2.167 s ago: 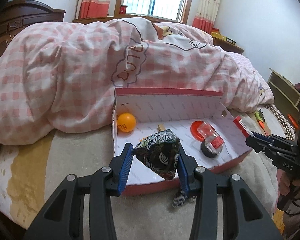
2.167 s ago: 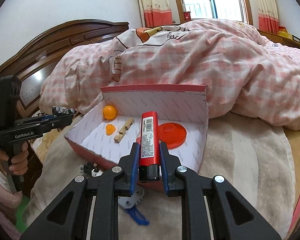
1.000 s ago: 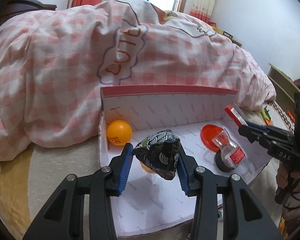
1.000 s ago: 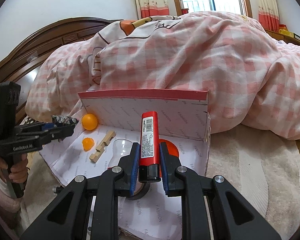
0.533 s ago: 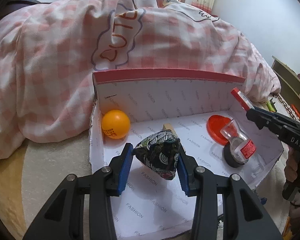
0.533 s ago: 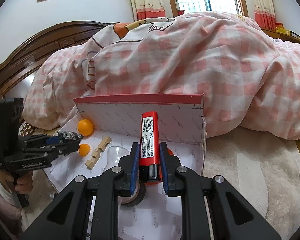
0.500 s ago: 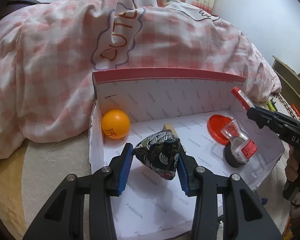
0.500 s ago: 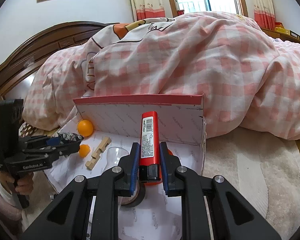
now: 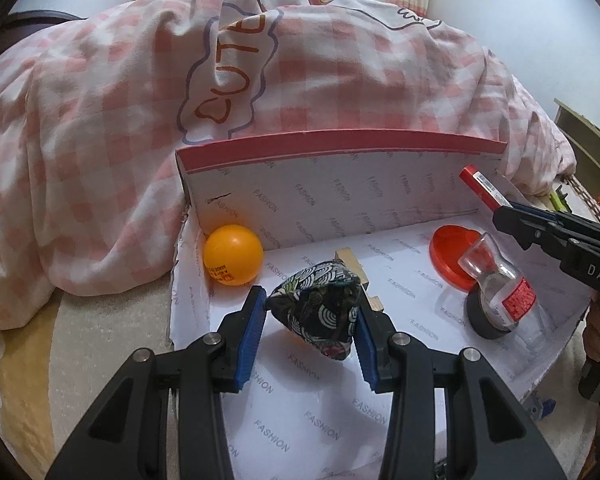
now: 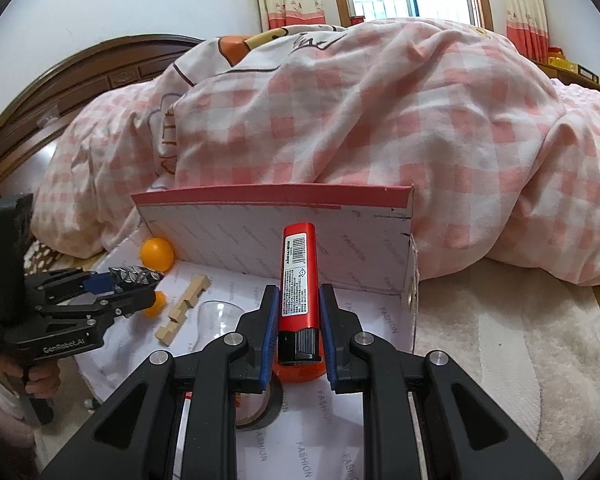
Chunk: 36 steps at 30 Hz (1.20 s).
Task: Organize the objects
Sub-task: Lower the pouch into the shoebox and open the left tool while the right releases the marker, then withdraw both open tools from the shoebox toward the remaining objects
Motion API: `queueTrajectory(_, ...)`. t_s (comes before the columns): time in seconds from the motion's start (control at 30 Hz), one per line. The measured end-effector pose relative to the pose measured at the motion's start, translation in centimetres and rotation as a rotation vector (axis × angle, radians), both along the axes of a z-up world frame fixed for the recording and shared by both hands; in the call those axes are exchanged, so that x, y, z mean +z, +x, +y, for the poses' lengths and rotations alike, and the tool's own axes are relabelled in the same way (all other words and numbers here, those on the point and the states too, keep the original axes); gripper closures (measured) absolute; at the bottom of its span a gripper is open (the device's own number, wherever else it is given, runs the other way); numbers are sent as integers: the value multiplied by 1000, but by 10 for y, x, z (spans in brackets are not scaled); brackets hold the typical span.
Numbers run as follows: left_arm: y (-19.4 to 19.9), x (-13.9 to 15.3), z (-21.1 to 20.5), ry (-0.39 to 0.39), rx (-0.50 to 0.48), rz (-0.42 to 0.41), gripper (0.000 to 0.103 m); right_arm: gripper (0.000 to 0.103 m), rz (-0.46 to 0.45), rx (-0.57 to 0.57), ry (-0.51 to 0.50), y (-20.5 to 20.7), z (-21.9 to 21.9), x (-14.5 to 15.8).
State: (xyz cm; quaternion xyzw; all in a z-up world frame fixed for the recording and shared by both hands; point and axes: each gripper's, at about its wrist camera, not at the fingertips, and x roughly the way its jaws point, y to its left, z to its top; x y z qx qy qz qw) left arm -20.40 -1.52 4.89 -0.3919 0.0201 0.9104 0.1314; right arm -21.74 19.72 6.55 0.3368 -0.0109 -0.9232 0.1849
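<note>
My left gripper [image 9: 310,310] is shut on a dark patterned fabric pouch [image 9: 318,312], held just above the floor of the pink-rimmed cardboard box [image 9: 340,146]. In the right wrist view that left gripper [image 10: 138,280] comes in from the left over the box [image 10: 272,192]. My right gripper [image 10: 298,308] is shut on a red lighter [image 10: 299,276], upright over the box's right part; the left wrist view shows the lighter [image 9: 483,186] at the right. Inside the box lie an orange ball [image 9: 233,254], wooden blocks [image 10: 184,308], a clear small bottle [image 9: 500,292] and a red lid [image 9: 452,246].
A pink checked duvet [image 9: 300,60] is heaped right behind the box. A dark tape roll [image 9: 485,320] sits under the bottle. The box stands on a cream blanket [image 10: 500,340]. A wooden headboard [image 10: 80,76] rises at the left, and a hand [image 10: 36,380] grips the left handle.
The left gripper has carried the pouch forward and down over the box, now nearer its floor. The right gripper with the lighter has stayed almost still over the box's right side.
</note>
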Motion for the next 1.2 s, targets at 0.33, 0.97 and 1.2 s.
queueTrajectory(0.33,-4,-4,12,-42,17,-7,55,73,14,1,59,4,-7,-2)
queueTrajectory(0.97,21,18,30,-56,26,9,49,67,58,2,55,44,-8,24)
queueTrajectory(1.2,32,30,32,-54,17,21,49,66,53,-9,33,69,-1,31)
